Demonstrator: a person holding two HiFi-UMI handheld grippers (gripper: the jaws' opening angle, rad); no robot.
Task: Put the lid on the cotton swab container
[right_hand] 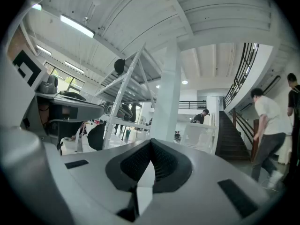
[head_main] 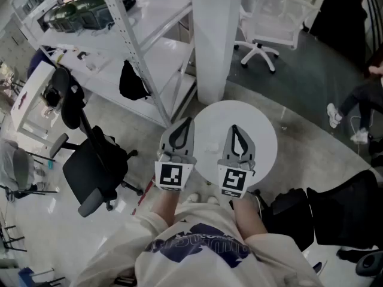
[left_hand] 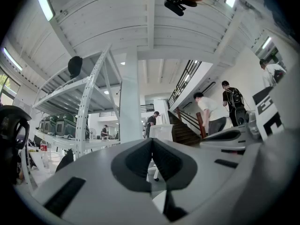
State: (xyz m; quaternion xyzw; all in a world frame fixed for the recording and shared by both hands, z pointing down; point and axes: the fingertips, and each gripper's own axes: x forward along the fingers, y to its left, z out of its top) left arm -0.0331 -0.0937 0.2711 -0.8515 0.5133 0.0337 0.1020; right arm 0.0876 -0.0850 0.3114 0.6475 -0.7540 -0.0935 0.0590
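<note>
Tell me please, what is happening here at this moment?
A person stands at a small round white table and holds a gripper in each hand. The left gripper and the right gripper are side by side above the near edge of the table. Both have their jaws closed, with nothing between them. I cannot make out a container or a lid on the table, so the work seems not to have begun.

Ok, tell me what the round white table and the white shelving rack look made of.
The round white table: smooth matte white top, probably laminate or painted board; the look leaves it open. The white shelving rack: likely painted steel, given thin uprights with punched holes.
</note>
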